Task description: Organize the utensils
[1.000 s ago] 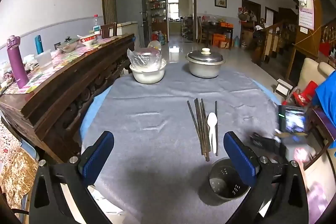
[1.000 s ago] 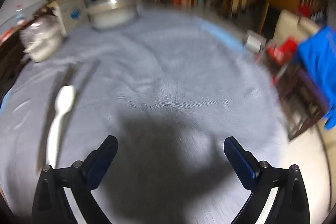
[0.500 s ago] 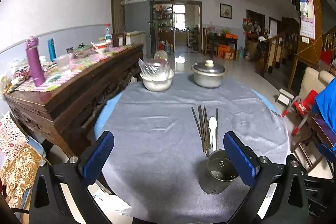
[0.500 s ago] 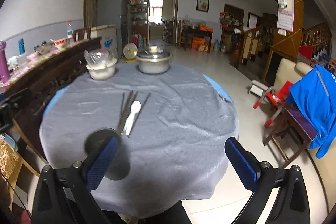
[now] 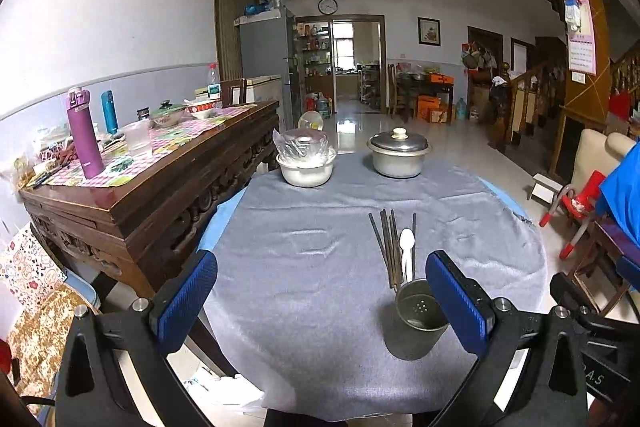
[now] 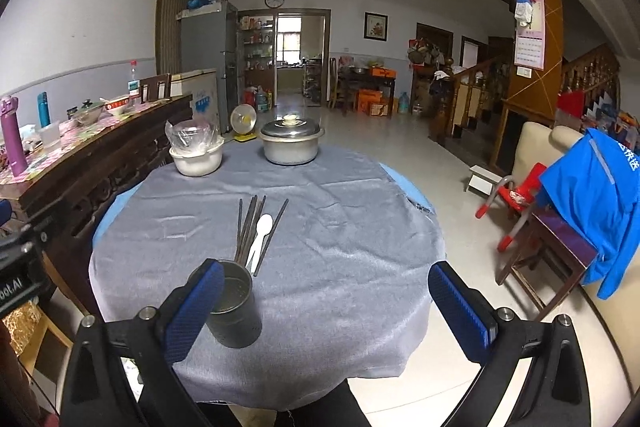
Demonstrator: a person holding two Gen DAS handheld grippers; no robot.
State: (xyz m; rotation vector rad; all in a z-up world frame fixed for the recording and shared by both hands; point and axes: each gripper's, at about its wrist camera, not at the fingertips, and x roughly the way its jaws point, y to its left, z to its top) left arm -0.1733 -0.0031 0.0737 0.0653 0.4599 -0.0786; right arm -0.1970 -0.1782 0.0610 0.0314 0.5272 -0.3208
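Note:
Several dark chopsticks (image 5: 386, 247) (image 6: 250, 229) lie in a loose bundle on the grey tablecloth (image 5: 312, 267) (image 6: 340, 247), with a white spoon (image 5: 407, 253) (image 6: 260, 233) beside them. A perforated metal utensil cup (image 5: 418, 319) (image 6: 234, 309) stands upright and empty just in front of them. My left gripper (image 5: 320, 301) hangs open above the table's near edge, the cup by its right finger. My right gripper (image 6: 326, 311) is also open and empty, the cup by its left finger.
A white bowl with a plastic bag (image 5: 306, 163) (image 6: 197, 155) and a lidded metal pot (image 5: 398, 155) (image 6: 291, 143) stand at the far edge. A dark wooden sideboard (image 5: 132, 187) with bottles sits left. A chair with a blue garment (image 6: 592, 187) and a red stool (image 6: 516, 197) are right.
Both grippers have pulled back and up from the table, so the whole round table now shows. The utensils and the cup have not moved.

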